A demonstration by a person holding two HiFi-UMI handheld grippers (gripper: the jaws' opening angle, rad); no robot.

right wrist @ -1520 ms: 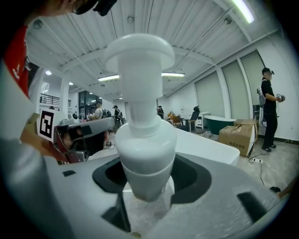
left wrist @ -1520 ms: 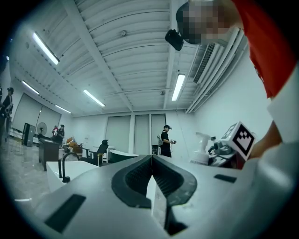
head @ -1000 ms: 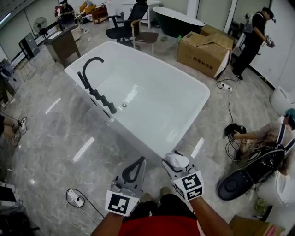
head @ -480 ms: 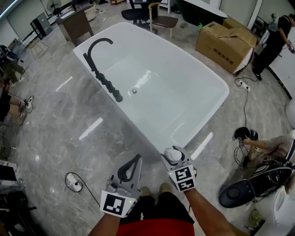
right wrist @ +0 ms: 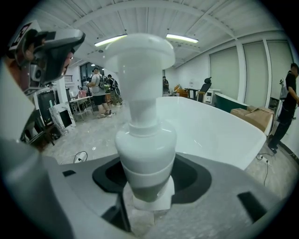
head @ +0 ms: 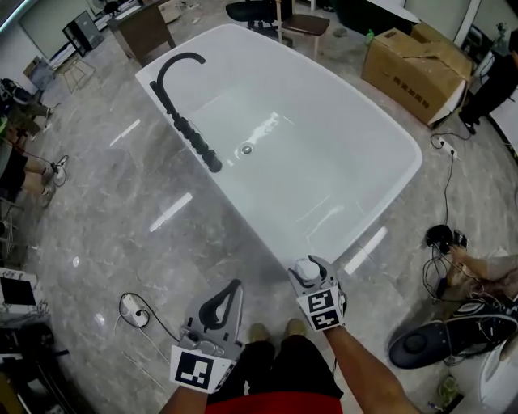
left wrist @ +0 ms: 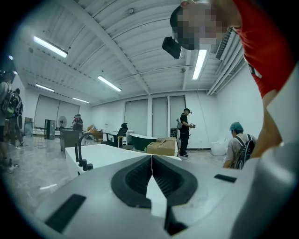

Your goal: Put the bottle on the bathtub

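Observation:
A white pump bottle (right wrist: pixel 145 126) stands upright between the jaws of my right gripper (head: pixel 310 272), which is shut on it; its white cap (head: pixel 306 270) shows in the head view just short of the near rim of the white bathtub (head: pixel 356 234). My left gripper (head: pixel 229 293) is shut with nothing in it, its dark pads (left wrist: pixel 140 179) pressed together, and it hovers over the grey marble floor to the left of the right one. A black tap (head: pixel 174 74) rises from the tub's left rim.
A cardboard box (head: pixel 417 61) sits beyond the tub at the upper right. A white power strip with a cable (head: pixel 129 307) lies on the floor at the left. Black equipment and cables (head: pixel 429 340) lie at the right. Chairs (head: pixel 303 24) stand at the far end.
The tub has come nearer and fills more of the head view. Both grippers keep their places before me, the right one still holding the bottle.

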